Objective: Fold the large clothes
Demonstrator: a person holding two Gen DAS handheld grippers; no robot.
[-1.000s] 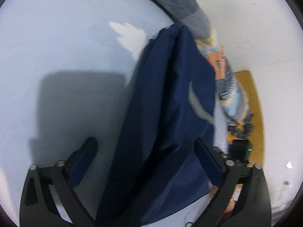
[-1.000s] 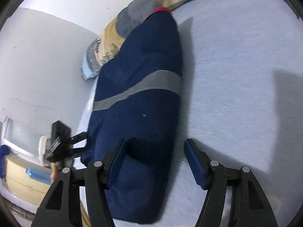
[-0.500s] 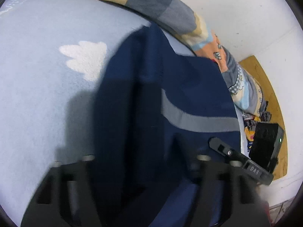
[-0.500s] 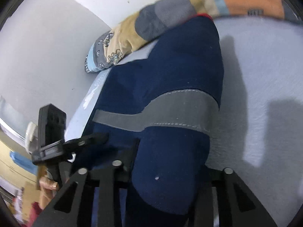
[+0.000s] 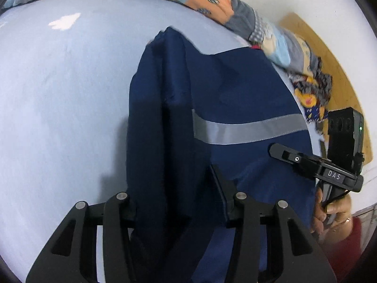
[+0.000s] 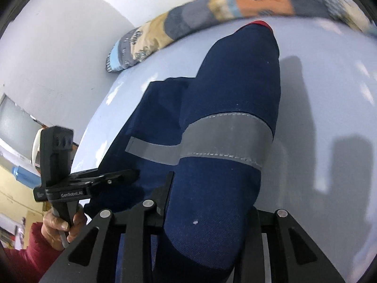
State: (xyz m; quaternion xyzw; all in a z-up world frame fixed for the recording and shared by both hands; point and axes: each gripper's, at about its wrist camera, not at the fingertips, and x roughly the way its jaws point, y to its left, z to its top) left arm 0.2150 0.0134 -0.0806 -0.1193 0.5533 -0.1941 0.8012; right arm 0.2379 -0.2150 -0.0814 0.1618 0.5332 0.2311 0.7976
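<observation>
Navy garment [image 5: 235, 89] with grey reflective band [image 5: 249, 131] found draped over pale blue bed sheet [image 5: 66, 99], partly lifted at near end. Left gripper [image 5: 174, 202] clenched on a dark fold of the garment, cloth bunched between the fingers. Right gripper [image 6: 212, 212] clenched on a rolled section of the same garment [image 6: 235, 99], band [image 6: 223, 139] just ahead of the fingers. Patchwork quilt [image 5: 212, 4] noted along far edge of bed, beside white wall [image 6: 59, 35]. Wooden board [image 5: 329, 70] seen beyond bed corner.
</observation>
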